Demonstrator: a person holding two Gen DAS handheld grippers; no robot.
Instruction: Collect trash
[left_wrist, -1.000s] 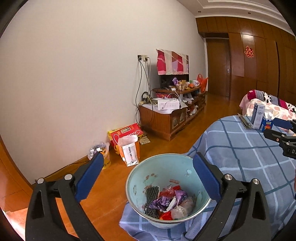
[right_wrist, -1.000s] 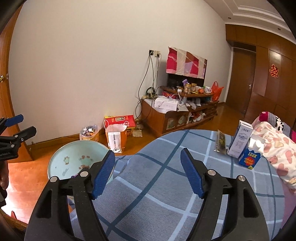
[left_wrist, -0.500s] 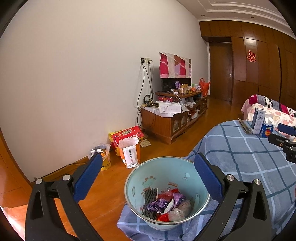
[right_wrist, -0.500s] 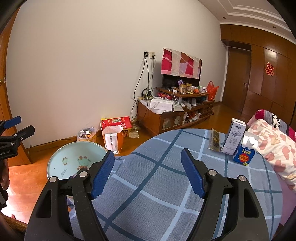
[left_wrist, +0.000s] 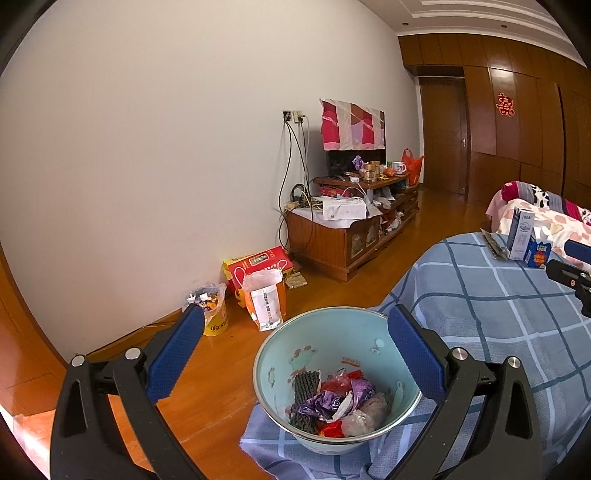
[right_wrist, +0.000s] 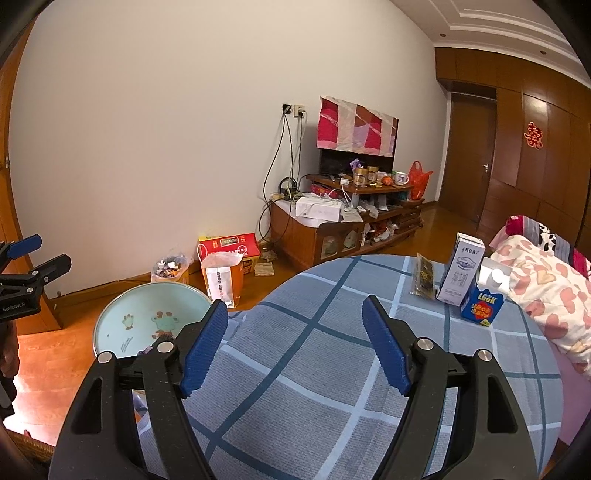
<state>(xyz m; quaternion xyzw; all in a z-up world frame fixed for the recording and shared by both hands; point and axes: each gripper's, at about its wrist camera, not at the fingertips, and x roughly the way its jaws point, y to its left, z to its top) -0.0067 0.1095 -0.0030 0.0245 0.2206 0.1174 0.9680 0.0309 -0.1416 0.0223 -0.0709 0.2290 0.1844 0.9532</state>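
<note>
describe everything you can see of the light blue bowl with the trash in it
The light blue bowl is a wide, round basin with a thin metallic-looking rim, enamel-like walls and small cartoon animal prints inside. It sits upright at the edge of the table's blue checked cloth, which bunches under it. At its bottom lie crumpled wrappers in red, purple and clear plastic, plus a dark ridged strip. The left gripper frames it with open jaws, not touching.

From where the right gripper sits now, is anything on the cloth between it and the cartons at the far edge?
Nothing visible. The right gripper is open and empty; only bare plaid tablecloth lies before the white carton, blue carton and dark wrapper.
</note>
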